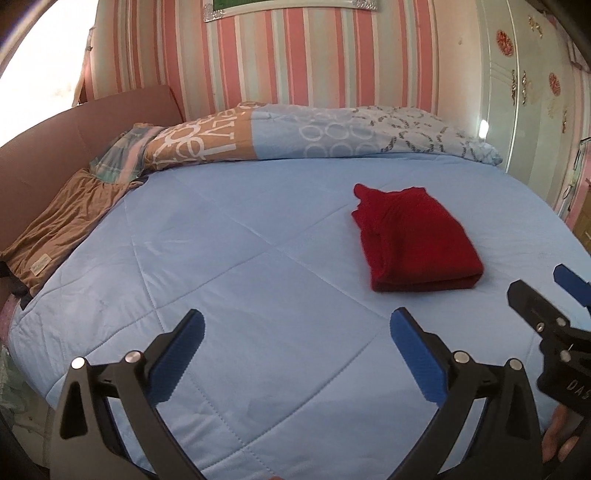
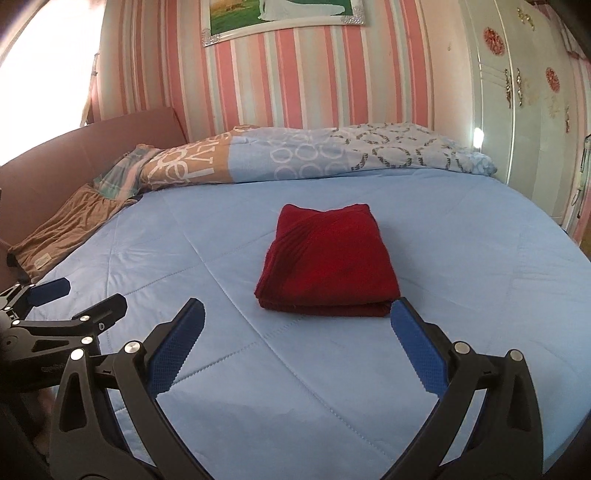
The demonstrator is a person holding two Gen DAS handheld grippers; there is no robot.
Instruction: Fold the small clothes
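Red knit cloth, the garment (image 2: 327,264) is seen lying folded into a thick block on the blue quilt (image 2: 461,258), just beyond both tongs. Left tongs (image 1: 297,332) and right tongs (image 2: 297,321) are held wide open, empty. Soft, light, limp handling is expected; the doubled near edge is best pinched.

One folded red garment (image 2: 327,264), two hand-held grippers, one framed picture (image 2: 280,16).

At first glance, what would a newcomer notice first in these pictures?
The folded red garment stands out first, lying flat in the middle of the light blue quilt. Next come the pink striped wall behind the bed and both grippers, left gripper and right gripper, jaws open and empty, just short of it.
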